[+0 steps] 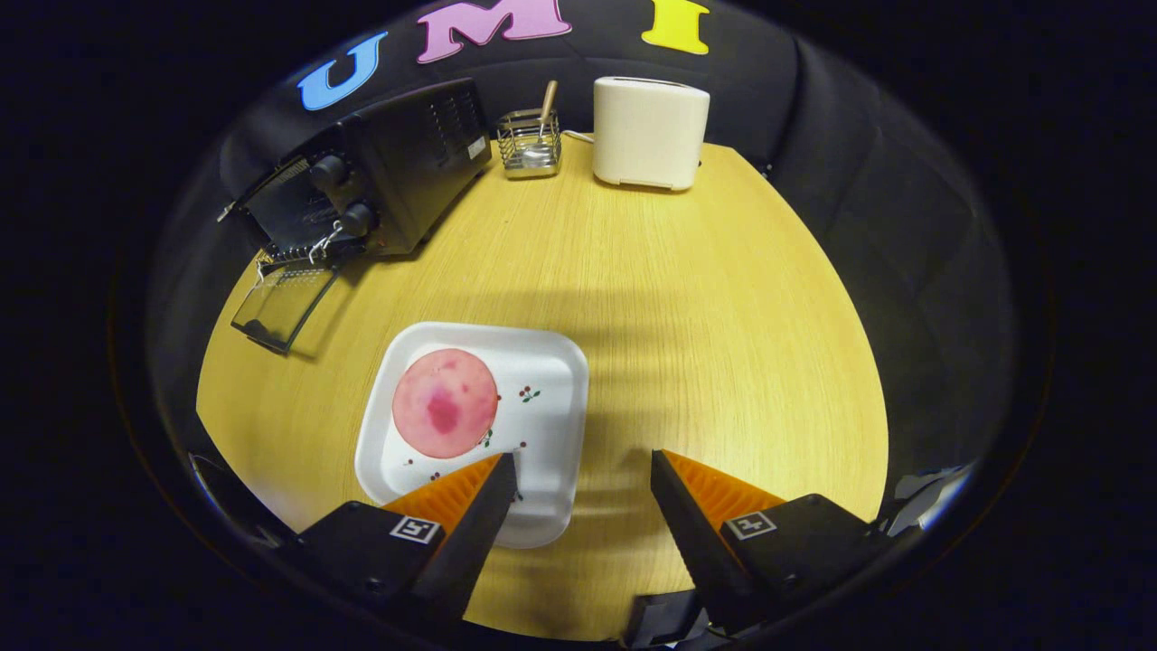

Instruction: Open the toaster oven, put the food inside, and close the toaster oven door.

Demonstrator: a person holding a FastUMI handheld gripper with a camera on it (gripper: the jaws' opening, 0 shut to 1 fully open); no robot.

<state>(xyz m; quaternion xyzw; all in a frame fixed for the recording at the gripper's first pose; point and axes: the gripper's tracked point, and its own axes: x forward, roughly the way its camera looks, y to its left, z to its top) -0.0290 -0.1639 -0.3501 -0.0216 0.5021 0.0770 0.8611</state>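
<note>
Gripper (583, 470) hangs with its ribbed orange jaws spread, holding nothing. Just ahead, leftward: a square white plate (551, 380) bearing a round pink slice (445, 402). Beyond, the black boxy oven (398, 172) has its glass door (282, 303) dropped onto the pale woodgrain table (687, 307).

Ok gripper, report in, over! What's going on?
Gripper open, empty, above table. Toaster oven door already down. Food on white plate by the left finger. Path clear.

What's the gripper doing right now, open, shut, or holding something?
Gripper: open and holding nothing, its orange fingers spread above the near edge of the white square plate carrying the round pink food slice.
</note>
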